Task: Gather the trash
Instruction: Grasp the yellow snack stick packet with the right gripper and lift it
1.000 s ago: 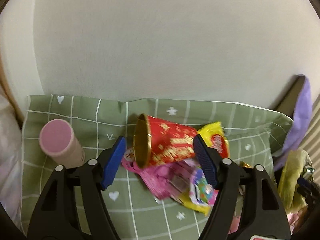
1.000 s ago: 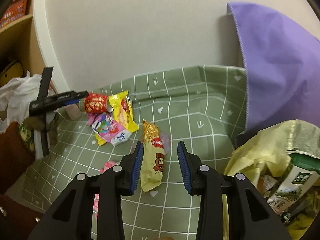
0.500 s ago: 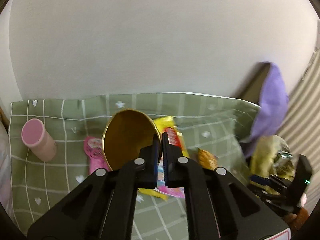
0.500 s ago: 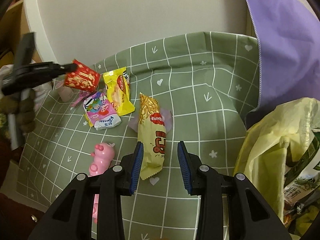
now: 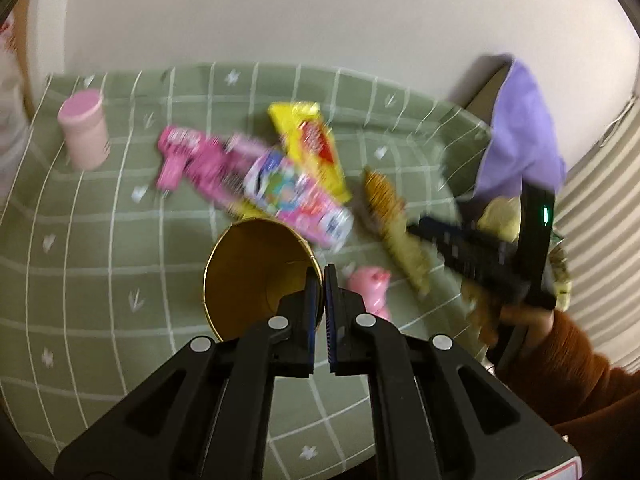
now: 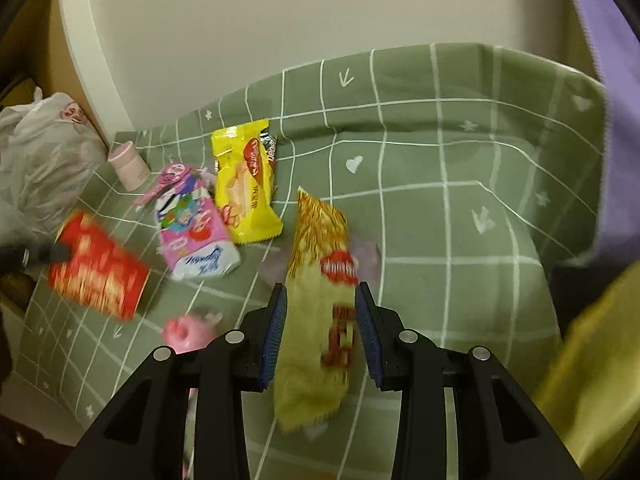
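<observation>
we saw the cup (image 6: 98,266) held off the cloth (image 6: 460,200) at far left, left of the pouch (image 6: 196,232). wafer pack (image 6: 244,184) lay right of the pouch, canister (image 6: 129,164) behind both, noodle bag (image 6: 320,304) nearest, toy pig (image 6: 188,330) to its left.

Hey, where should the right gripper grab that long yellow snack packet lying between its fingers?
Grip the long yellow snack packet across its narrow middle, coming down from above: it lies flat, lengthwise along the open right gripper, so its long edges face the pads.
</observation>
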